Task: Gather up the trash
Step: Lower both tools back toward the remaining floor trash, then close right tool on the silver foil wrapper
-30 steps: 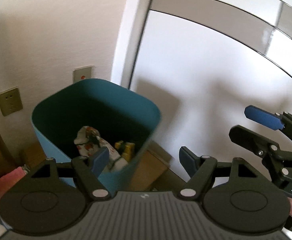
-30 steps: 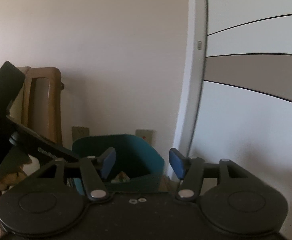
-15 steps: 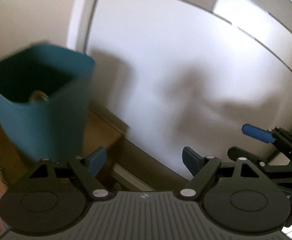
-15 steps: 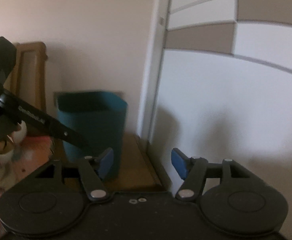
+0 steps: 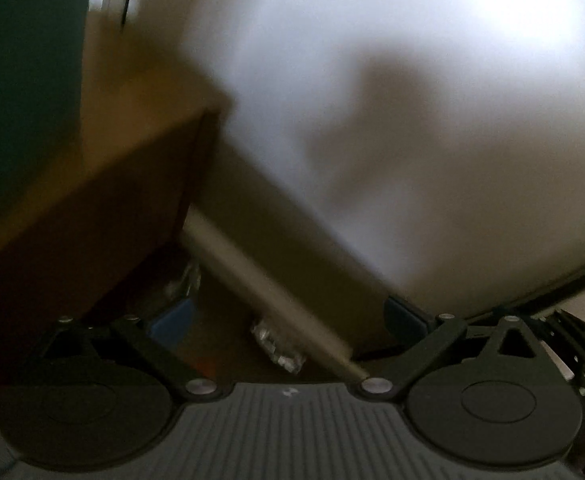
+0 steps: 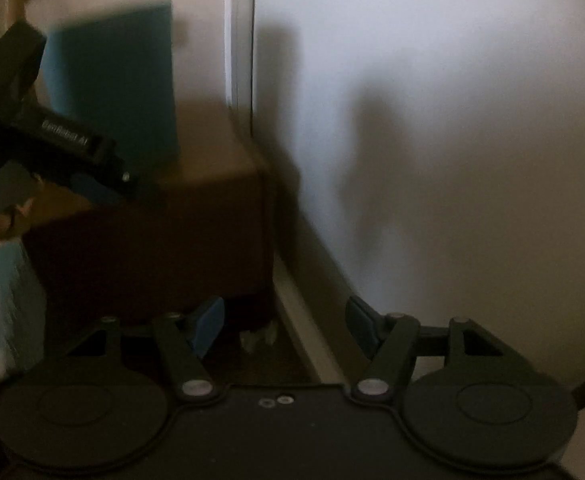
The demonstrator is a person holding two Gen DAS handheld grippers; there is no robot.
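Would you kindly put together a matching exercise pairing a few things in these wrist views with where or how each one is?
Things:
1. teal bin
2. crumpled wrapper
3. brown box
4. left gripper

Places or states:
A. on the dark floor beside the pale baseboard
B. standing on top of the brown box
C. open, nothing between its jaws
D. against the wall, under the bin

Pairs: 1-B, 2-A, 3-D, 4-C
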